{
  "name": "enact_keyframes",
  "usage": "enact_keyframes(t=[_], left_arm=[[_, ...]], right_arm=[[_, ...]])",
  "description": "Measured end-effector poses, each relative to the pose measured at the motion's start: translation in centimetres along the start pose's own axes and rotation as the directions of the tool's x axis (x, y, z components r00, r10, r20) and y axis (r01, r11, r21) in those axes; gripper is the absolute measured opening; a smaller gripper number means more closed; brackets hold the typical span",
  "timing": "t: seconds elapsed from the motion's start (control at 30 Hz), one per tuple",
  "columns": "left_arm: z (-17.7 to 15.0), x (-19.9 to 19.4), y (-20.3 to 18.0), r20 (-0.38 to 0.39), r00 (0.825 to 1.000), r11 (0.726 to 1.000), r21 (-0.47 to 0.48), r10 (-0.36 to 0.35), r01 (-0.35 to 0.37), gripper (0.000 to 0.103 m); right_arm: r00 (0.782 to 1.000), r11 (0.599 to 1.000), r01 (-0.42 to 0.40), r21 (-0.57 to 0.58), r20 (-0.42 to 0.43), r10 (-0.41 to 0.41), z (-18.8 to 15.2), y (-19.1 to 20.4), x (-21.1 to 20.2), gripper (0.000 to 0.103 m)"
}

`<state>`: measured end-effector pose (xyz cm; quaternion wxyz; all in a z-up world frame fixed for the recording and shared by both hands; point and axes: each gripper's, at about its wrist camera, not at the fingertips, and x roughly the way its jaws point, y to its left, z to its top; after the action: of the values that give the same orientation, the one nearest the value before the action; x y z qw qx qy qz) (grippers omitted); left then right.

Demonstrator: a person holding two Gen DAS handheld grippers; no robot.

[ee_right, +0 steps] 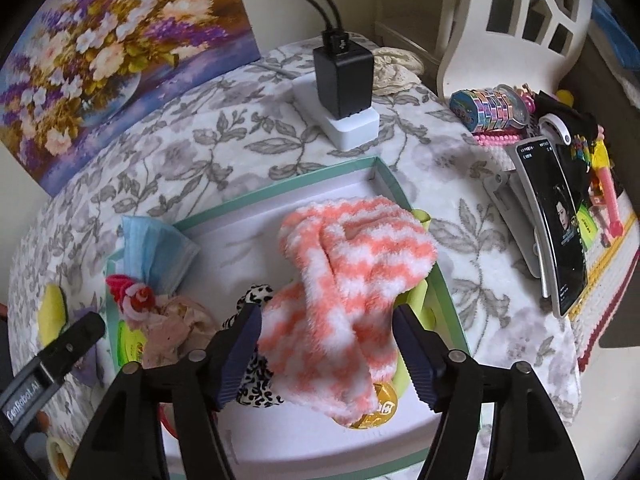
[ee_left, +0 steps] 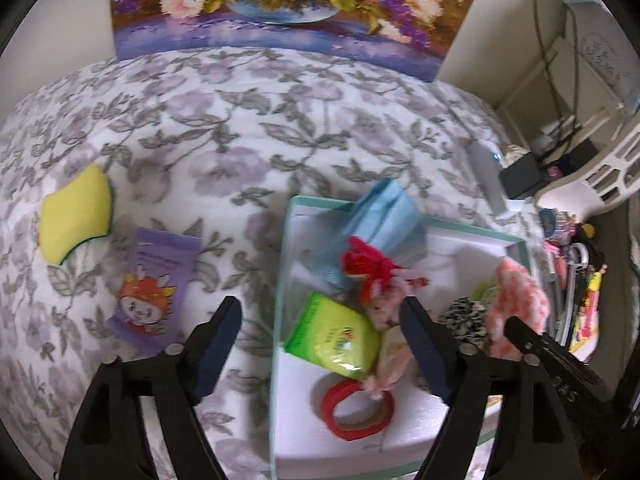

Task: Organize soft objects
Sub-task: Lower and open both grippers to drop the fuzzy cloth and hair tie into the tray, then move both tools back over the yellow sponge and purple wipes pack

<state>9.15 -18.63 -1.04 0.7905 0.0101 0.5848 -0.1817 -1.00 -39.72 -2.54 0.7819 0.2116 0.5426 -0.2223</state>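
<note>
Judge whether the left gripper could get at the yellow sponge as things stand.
Probably yes. The yellow sponge lies alone on the floral blanket, outside the box; the left gripper stands open and empty, nothing between.

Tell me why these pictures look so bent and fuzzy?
Left wrist view: the wide lens curves the bedspread and darkens the corners; the box looks slightly smeared. Right wrist view: same bulge, but the striped sock is sharp under soft, even light.
</note>
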Motion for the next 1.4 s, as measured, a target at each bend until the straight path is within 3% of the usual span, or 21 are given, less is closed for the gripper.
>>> enact_keyframes(t=[0.3,0.47,0.6,0.83,1.1,1.17,1.27,1.4], left_arm=[[-0.4,0.4,2.1,-0.049,0.992,0.993,-0.022,0.119,-0.12,0.09],[-0.4,0.1,3.2,-0.059,0.989,0.989,-0.05,0.138,-0.141,0.09],[-0.4,-0.1,4.1,-0.07,0.983,0.984,-0.052,0.167,-0.171,0.09],[0.1,-1.2,5.9,-0.046,0.976,0.974,-0.066,0.212,-0.215,0.09],[1.3,-3.9,10.5,0.015,0.967,0.959,-0.129,0.256,-0.252,0.09],[1.4,-4.7,12.3,0.027,0.961,0.95,-0.162,0.276,-0.268,0.091],[1.5,-5.6,15.3,0.034,0.955,0.934,-0.219,0.296,-0.282,0.103],[1.6,-6.1,18.6,0.033,0.951,0.919,-0.271,0.307,-0.287,0.103]], right_arm=[[1.0,0.999,0.014,-0.044,0.01,-0.014,-0.6,1.3,-0.5,0.087],[0.999,0.997,0.041,-0.072,0.023,-0.04,-0.9,2.0,-0.9,0.087],[0.999,0.995,0.044,-0.088,0.021,-0.042,-1.2,2.5,-0.8,0.103],[0.999,0.994,0.043,-0.096,0.034,-0.04,-1.5,3.3,-1.3,0.103],[0.992,0.988,-0.063,-0.144,0.104,0.078,-1.7,7.8,-4.0,0.103],[0.988,0.98,-0.096,-0.177,0.103,0.115,-2.0,9.9,-4.2,0.103],[0.983,0.962,-0.131,-0.238,0.091,0.157,-2.6,13.1,-4.2,0.103],[0.977,0.933,-0.178,-0.314,0.056,0.205,-4.1,17.6,-3.9,0.103]])
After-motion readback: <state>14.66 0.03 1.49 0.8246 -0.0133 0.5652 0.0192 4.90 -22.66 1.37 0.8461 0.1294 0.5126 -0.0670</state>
